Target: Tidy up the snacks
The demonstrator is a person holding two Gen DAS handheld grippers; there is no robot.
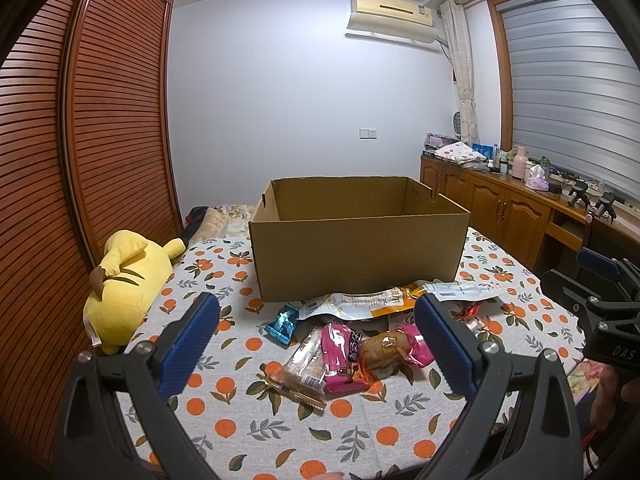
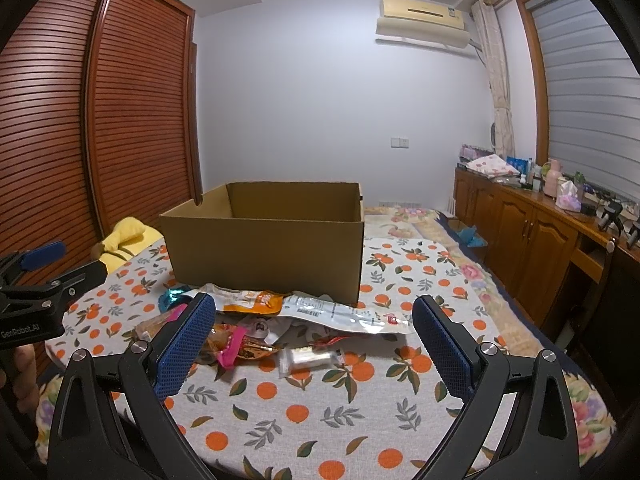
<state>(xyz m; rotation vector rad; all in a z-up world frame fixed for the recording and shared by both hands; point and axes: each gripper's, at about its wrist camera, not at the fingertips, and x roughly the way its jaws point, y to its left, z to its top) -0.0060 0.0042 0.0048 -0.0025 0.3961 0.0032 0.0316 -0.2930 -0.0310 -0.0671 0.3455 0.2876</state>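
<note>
Two grippers hover over a table (image 1: 280, 432) covered in an orange-print cloth, both with jaws spread wide and holding nothing. The left gripper (image 1: 316, 340) points at a pile of snacks lying just in front of a cardboard box (image 1: 360, 256), which stands open on the table. From the left wrist view, a pink packet (image 1: 340, 360) sits nearest the camera, touching a clear-wrapped brown pastry (image 1: 386, 350); a small blue packet (image 1: 284, 322) lies left of the pile, close to the box, and a yellow plush toy (image 1: 128, 280) lies at the table's edge left of the box. The right gripper (image 2: 312, 336) faces the same pile from further right. Its view alone shows a small clear-wrapped white snack (image 2: 310, 358) on the near side of the pile and a long silver-white bag (image 2: 340, 314) stretched along the box front. Each view catches the other gripper at its edge.
</note>
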